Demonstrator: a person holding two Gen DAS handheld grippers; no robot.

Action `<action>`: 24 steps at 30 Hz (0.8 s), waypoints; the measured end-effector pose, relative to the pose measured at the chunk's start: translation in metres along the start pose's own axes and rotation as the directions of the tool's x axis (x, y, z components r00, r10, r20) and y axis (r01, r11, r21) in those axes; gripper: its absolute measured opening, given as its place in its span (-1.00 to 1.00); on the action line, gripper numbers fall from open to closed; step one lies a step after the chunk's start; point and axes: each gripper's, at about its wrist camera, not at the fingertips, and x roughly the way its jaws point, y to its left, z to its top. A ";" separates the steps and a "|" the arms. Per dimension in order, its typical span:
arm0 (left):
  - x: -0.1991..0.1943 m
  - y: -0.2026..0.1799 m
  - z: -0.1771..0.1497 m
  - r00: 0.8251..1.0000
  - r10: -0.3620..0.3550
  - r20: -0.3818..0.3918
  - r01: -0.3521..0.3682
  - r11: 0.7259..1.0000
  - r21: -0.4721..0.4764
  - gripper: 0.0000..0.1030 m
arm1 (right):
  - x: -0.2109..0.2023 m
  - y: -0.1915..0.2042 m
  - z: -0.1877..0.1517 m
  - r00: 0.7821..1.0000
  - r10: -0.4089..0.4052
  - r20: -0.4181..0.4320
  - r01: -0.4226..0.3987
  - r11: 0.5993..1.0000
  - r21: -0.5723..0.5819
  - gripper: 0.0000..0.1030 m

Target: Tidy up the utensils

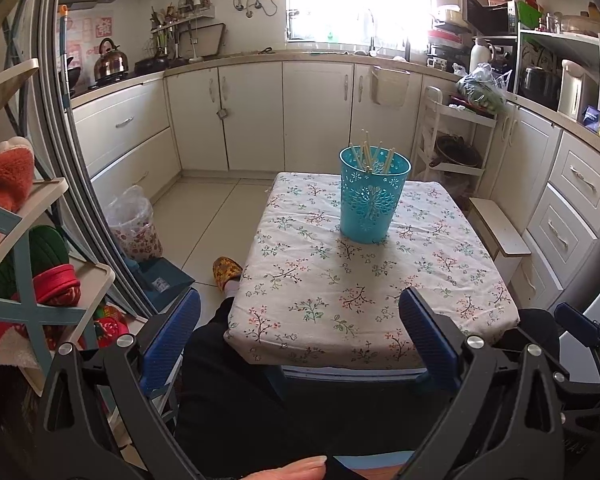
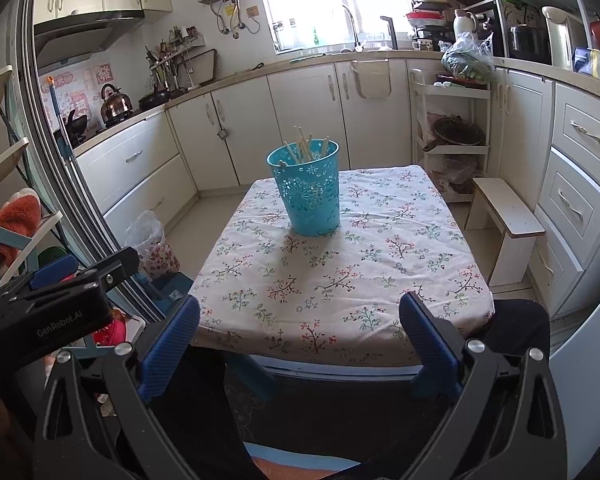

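Note:
A teal perforated holder point(image 1: 374, 196) point(image 2: 306, 190) stands upright on the floral tablecloth point(image 1: 324, 280) point(image 2: 340, 276) toward the table's far side. Several pale wooden chopsticks point(image 1: 370, 154) point(image 2: 304, 146) stick out of it. My left gripper point(image 1: 300, 332) hangs open at the table's near edge, well short of the holder, with nothing between its blue pads point(image 1: 428, 336). My right gripper point(image 2: 300, 332) is likewise open and empty at the near edge. In the right wrist view the left gripper's black body point(image 2: 56, 300) shows at the left.
A person's dark-trousered legs point(image 1: 240, 392) and a patterned slipper point(image 1: 226, 272) are beside the table's near left. A lined bin point(image 1: 134, 224) stands on the floor at left, a shelf rack point(image 1: 32, 264) nearer still. A white stool point(image 2: 508, 224) sits right of the table. Cabinets ring the room.

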 end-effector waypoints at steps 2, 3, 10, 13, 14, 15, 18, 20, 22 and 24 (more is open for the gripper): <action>-0.001 -0.001 -0.001 1.000 0.000 0.003 0.000 1.000 0.000 0.85 | 0.000 0.001 -0.001 1.000 -0.001 -0.001 0.001 1.000 -0.001 0.86; -0.001 0.000 -0.001 1.000 -0.001 0.004 0.001 1.000 -0.001 0.85 | 0.000 0.002 -0.001 1.000 -0.002 0.000 0.002 1.000 -0.001 0.86; -0.003 -0.001 -0.002 1.000 0.002 0.006 -0.002 1.000 0.000 0.85 | -0.001 0.002 -0.001 1.000 -0.006 0.003 0.006 1.000 -0.008 0.86; -0.005 0.000 -0.002 1.000 0.005 0.010 -0.005 1.000 0.000 0.85 | -0.001 0.002 -0.001 1.000 -0.006 0.004 0.006 1.000 -0.009 0.86; -0.005 0.000 -0.002 1.000 0.006 0.011 -0.006 1.000 0.000 0.85 | -0.002 0.002 -0.001 1.000 -0.006 0.005 0.006 1.000 -0.010 0.86; -0.006 0.000 -0.002 1.000 0.007 0.012 -0.007 1.000 -0.001 0.85 | -0.002 0.003 -0.002 1.000 -0.007 0.006 0.007 1.000 -0.010 0.86; -0.008 0.000 -0.001 1.000 0.010 0.014 -0.010 1.000 -0.002 0.85 | -0.002 0.004 -0.002 1.000 -0.007 0.006 0.007 1.000 -0.010 0.86; -0.010 0.000 -0.001 1.000 0.012 0.017 -0.012 1.000 -0.002 0.85 | -0.002 0.003 -0.002 1.000 -0.007 0.005 0.007 1.000 -0.010 0.86; -0.011 0.000 -0.001 1.000 0.015 0.021 -0.014 1.000 -0.003 0.85 | -0.002 0.004 -0.002 1.000 -0.007 0.005 0.007 1.000 -0.009 0.86; -0.011 0.000 -0.001 1.000 0.017 0.023 -0.017 1.000 -0.003 0.85 | -0.003 0.004 -0.001 1.000 -0.007 0.005 0.007 1.000 -0.010 0.86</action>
